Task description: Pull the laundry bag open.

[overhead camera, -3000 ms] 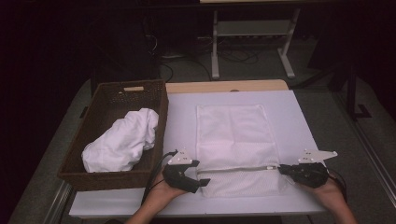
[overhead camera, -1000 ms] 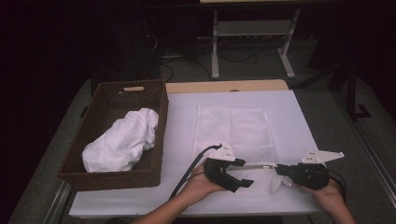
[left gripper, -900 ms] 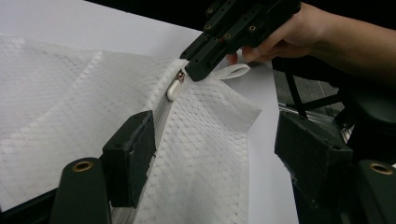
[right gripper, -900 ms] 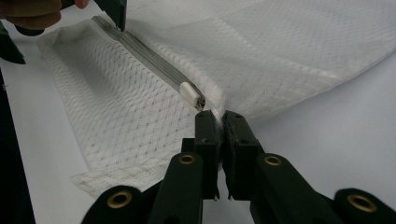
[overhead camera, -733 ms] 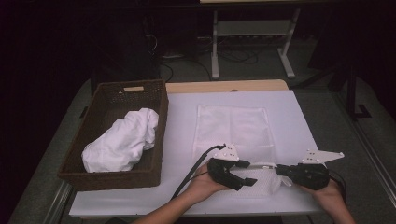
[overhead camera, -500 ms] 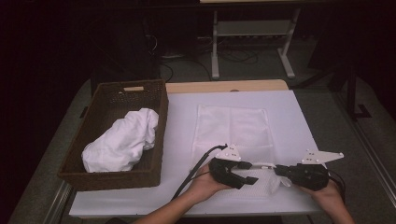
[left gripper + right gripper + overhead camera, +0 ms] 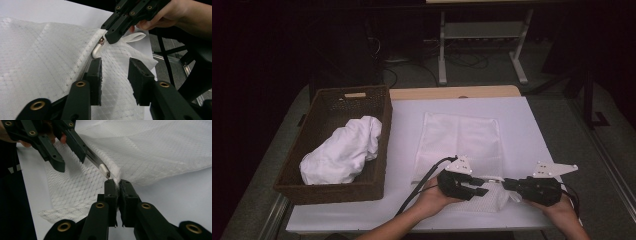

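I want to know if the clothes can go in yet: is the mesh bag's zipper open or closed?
Cannot tell. The zipper pull sits near the mesh bag corner gripped by the right hand-held gripper; no gap shows.

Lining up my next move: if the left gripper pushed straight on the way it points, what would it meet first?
Most likely the white zipper pull on the white mesh bag, just beyond the left gripper, whose jaws have just been closing; the right gripper pinches the bag's corner right behind, though depth is unclear.

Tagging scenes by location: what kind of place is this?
Probably a lab or workshop recording station, not a home: a white-topped work table in a dark room, a metal equipment stand with loose cables on the floor behind, and staged laundry props, a wicker basket and mesh laundry bag.
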The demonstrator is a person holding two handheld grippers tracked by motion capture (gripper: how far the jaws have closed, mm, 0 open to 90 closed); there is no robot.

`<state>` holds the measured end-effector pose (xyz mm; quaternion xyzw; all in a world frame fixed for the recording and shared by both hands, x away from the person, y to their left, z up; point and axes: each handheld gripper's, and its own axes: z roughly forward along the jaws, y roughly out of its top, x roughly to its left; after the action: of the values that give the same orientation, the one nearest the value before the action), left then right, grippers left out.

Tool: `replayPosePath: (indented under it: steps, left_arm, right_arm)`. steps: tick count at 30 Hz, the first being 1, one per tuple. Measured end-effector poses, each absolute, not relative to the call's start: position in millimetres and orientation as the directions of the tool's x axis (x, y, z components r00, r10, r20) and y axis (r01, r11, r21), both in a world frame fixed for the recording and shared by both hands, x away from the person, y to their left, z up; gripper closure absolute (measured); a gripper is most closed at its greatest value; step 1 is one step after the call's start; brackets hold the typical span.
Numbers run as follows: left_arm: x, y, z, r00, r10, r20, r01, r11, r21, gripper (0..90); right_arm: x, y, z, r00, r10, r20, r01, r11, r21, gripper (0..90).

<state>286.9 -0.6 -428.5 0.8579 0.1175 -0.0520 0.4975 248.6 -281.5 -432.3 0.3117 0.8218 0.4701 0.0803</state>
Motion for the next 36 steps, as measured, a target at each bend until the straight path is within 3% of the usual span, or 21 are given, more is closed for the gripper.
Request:
replayPosePath:
  steps: [15,36]
  left_arm:
    - [291,-6,-432,0.967,0.162,-0.195,0.25,-0.494,0.833,68.2]
    - [292,-24,-432,0.97,0.133,-0.205,0.244,-0.503,0.829,68.2]
  right_arm:
    - [242,-280,-427,-0.831,0.531,0.163,0.39,0.348,0.853,84.7]
    - [242,-280,-428,-0.83,0.533,0.164,0.393,0.351,0.85,84.7]
